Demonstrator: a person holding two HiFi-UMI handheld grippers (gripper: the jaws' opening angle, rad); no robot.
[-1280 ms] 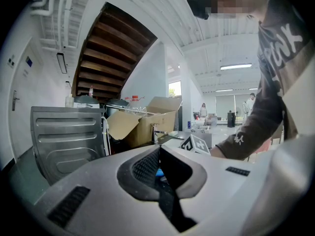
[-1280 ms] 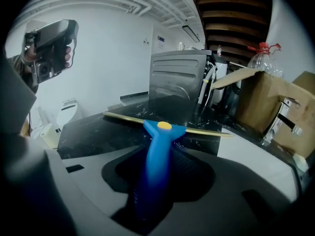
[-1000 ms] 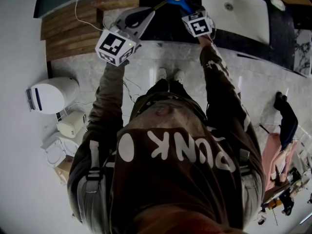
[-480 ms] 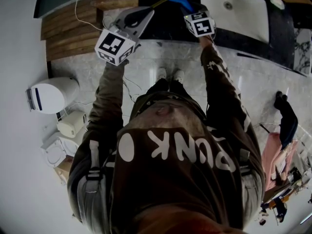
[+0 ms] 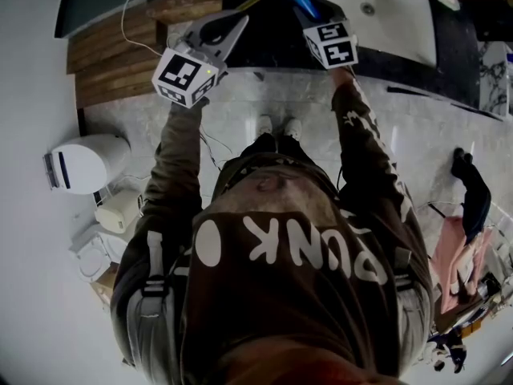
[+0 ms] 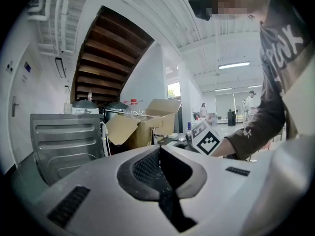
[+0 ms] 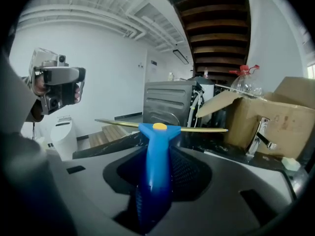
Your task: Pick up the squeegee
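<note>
The right gripper [image 7: 158,167] is clamped firmly on the handle of the blue plastic squeegee [image 7: 156,132], whose thin yellowish blade [image 7: 197,129] lies level across in front of the jaws and, as I judge it, is clear of the black stone countertop [image 5: 264,42]. To do the lift well, the grip should stay tight and the wrist steady, so that the long blade does not swing into the chrome tap [image 7: 260,134] or the brown cardboard box [image 7: 275,117] beside it. The left gripper [image 6: 160,154], jaws pressed together on nothing, is best held aside.
</note>
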